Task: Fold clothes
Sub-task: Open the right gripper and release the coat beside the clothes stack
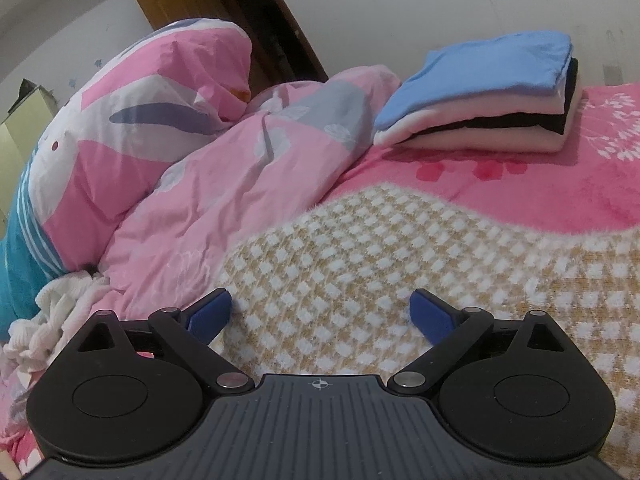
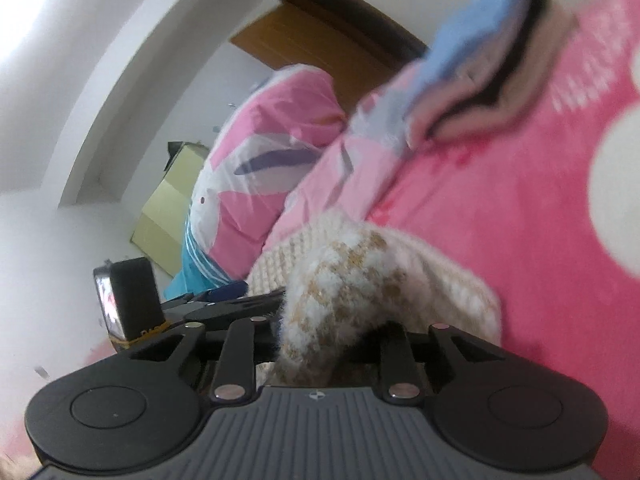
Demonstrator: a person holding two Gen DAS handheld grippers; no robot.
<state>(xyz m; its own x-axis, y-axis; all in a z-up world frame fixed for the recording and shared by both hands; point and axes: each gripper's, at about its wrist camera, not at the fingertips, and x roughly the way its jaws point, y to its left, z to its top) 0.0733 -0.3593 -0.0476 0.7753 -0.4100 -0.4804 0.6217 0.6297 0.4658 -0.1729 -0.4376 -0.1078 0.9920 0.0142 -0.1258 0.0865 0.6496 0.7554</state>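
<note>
On my far left a white rumpled cloth lies against the pink quilt. My left gripper is spread wide with nothing in it, its 2 blue pads hovering over the tan-and-white checked sweater, which lies flat on the pink bedspread. Further back sits a stack of folded clothes, blue on top. My right gripper is pinched onto a bunched-up fold of the sweater, lifted above the bedspread.

Tan-white checked sweater, pink blanket.
</note>
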